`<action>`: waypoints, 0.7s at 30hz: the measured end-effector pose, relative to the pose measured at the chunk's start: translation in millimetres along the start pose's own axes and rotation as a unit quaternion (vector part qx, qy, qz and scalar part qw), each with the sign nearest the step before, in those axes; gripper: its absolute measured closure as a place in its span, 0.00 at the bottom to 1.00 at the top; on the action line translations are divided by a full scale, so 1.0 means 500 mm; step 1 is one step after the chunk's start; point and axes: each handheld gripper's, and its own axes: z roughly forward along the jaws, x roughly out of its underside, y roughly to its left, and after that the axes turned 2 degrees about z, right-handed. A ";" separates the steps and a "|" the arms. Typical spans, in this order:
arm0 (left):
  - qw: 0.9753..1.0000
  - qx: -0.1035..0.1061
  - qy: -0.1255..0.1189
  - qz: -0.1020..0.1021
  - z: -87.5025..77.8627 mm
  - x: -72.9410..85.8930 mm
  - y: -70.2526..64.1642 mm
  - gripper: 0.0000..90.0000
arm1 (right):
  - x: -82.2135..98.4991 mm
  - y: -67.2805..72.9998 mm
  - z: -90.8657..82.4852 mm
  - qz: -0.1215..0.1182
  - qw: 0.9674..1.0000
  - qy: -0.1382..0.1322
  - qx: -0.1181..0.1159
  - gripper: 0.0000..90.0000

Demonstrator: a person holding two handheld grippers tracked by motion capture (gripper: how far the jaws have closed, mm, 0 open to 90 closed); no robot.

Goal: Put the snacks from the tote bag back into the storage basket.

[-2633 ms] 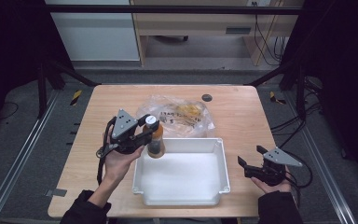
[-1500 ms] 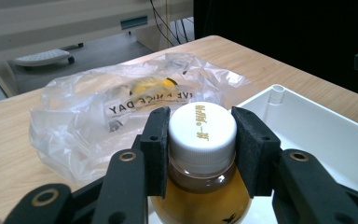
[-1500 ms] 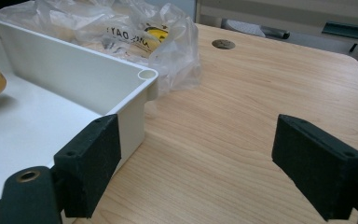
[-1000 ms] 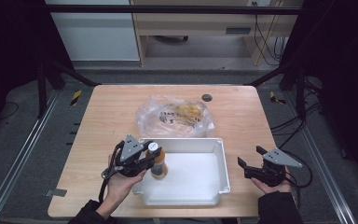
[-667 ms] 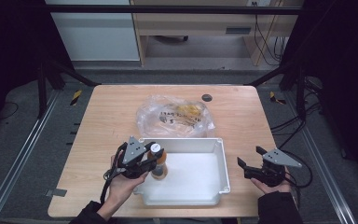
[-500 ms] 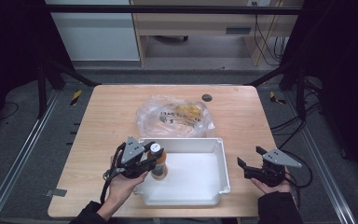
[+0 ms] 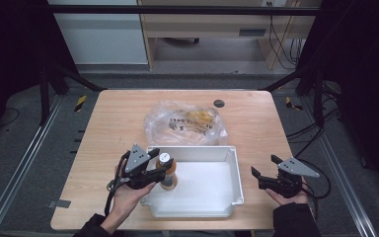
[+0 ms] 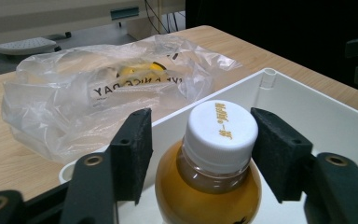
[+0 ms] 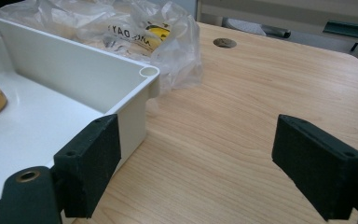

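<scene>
A small bottle (image 7: 167, 169) of amber drink with a white cap (image 8: 222, 125) stands upright in the left end of the white tray (image 7: 234, 170). My left gripper (image 7: 162, 171) reaches over the tray's left wall with one jaw on each side of the bottle's neck. Its jaws have just been opening. In the left gripper view its pads (image 8: 135, 149) stand clear of the cap, so the left gripper (image 8: 203, 149) is open. My right gripper (image 7: 264, 166) rests on the table to the right of the tray. The right gripper (image 9: 212, 163) is open over bare wood.
A crumpled clear plastic bag (image 7: 185, 122) holding yellow items lies just behind the tray, touching its far wall (image 9: 74, 70). A small dark disc (image 7: 219, 103) sits in the tabletop beyond the bag. Bare wood lies to the left and right of the tray.
My left gripper brought the bottle from above the tray's far left corner down into the tray. Its jaws have since parted from the bottle. The right hand has not moved.
</scene>
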 end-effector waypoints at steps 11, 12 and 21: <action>1.000 0.016 -0.010 0.009 -0.033 0.012 0.025 0.33 | 0.001 -0.002 -0.001 0.003 1.000 0.002 0.002 0.17; 1.000 0.017 -0.011 0.008 -0.035 0.014 0.028 0.33 | 0.001 -0.003 -0.001 0.003 1.000 0.001 0.003 0.17; 0.999 0.004 -0.031 -0.005 -0.064 0.031 0.066 0.30 | 0.002 -0.004 -0.001 0.005 1.000 0.003 0.005 0.16</action>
